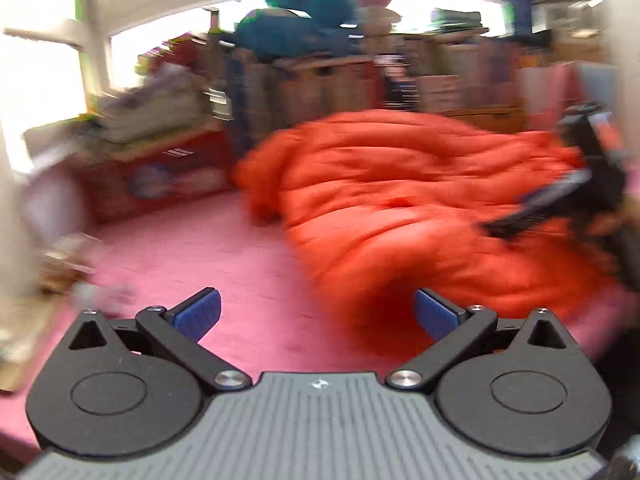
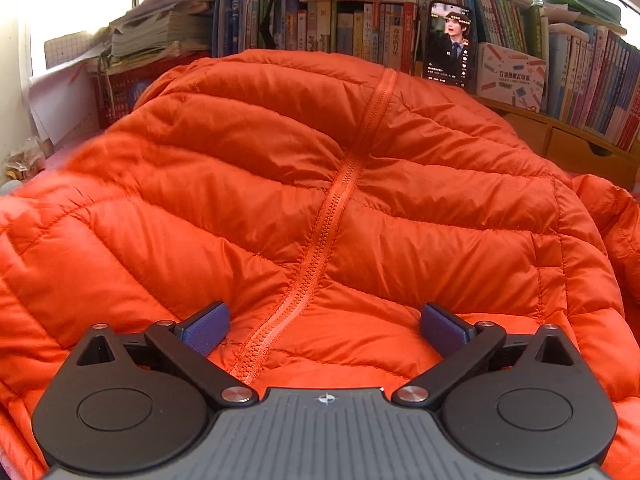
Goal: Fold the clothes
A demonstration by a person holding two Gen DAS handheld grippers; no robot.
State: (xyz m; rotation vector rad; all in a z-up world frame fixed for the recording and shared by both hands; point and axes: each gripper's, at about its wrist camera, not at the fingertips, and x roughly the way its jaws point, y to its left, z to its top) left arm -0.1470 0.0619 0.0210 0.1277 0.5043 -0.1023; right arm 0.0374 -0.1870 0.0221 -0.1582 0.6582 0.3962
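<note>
The left gripper is held tilted downward, its 2 jaws spread wide with nothing gripped. The right gripper is likewise angled down, its 2 blue pads parted fully.

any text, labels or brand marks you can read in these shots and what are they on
Nothing can be quoted with confidence.
White box on the shelf: printed Chinese title, too small to read.
Book spines: Chinese titles, too small.
Phone screen: caption lines, too small.
Right gripper body: a small star-like emblem, no lettering.
Left wrist view: blurred throughout.
</note>
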